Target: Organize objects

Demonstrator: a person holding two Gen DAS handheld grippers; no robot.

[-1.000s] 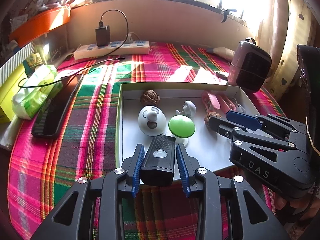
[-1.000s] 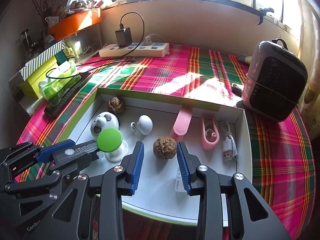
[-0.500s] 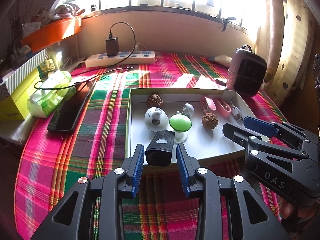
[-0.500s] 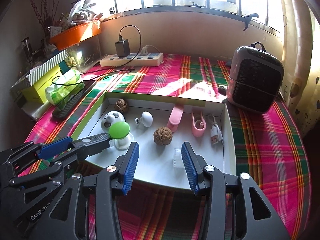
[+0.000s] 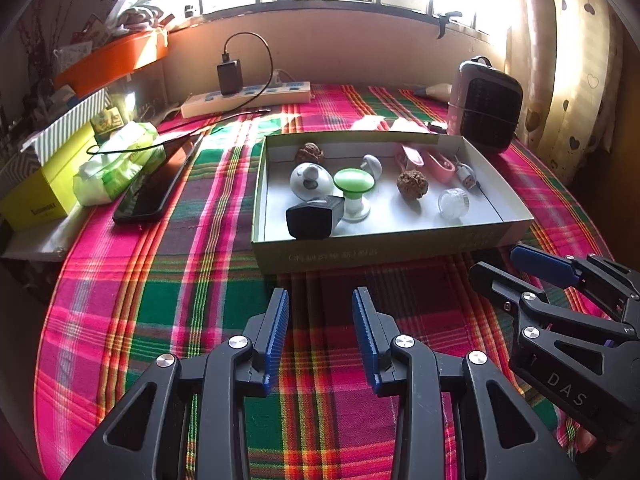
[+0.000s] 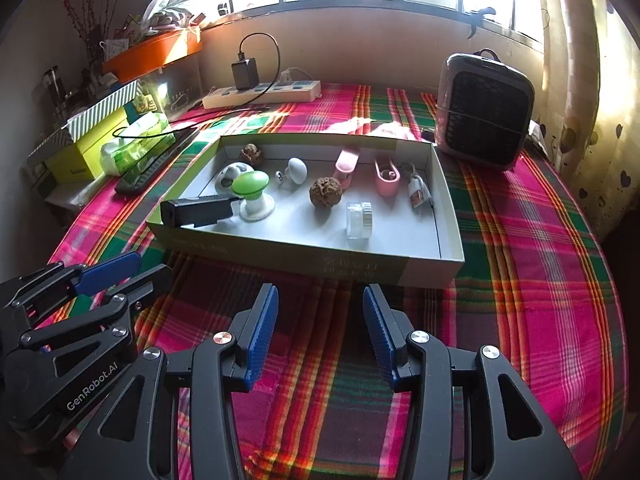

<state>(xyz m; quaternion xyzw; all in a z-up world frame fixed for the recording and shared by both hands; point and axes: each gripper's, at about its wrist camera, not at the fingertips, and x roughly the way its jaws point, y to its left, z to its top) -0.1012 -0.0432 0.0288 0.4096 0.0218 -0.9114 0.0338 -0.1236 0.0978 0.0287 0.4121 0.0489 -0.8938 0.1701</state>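
Observation:
A shallow open box [image 5: 376, 254] [image 6: 304, 258] stands on the plaid cloth. In it lie a black rectangular device [image 5: 314, 219] [image 6: 198, 210] propped on the near left rim, a green-topped white knob [image 5: 354, 184] [image 6: 251, 184], two walnuts [image 5: 412, 184] [image 6: 325, 192], a white round gadget [image 5: 310, 178], a small white hook [image 5: 372, 166], pink clips [image 5: 434, 162] [image 6: 387, 174], a USB plug [image 6: 418, 194] and a clear small jar [image 5: 453, 203] [image 6: 359, 220]. My left gripper [image 5: 320, 320] is open and empty, in front of the box. My right gripper [image 6: 318, 320] is open and empty, also in front of it.
A small heater [image 6: 484, 112] stands at the back right. A power strip with charger [image 5: 244, 96] lies by the wall. A phone [image 5: 156, 186], a tissue pack [image 5: 116, 164] and a yellow box [image 5: 44, 184] sit at the left. An orange planter [image 6: 152, 54] is on the ledge.
My left gripper let go of the black device, leaving it on the box's near left rim. Both grippers drew back from the box toward the near side of the table.

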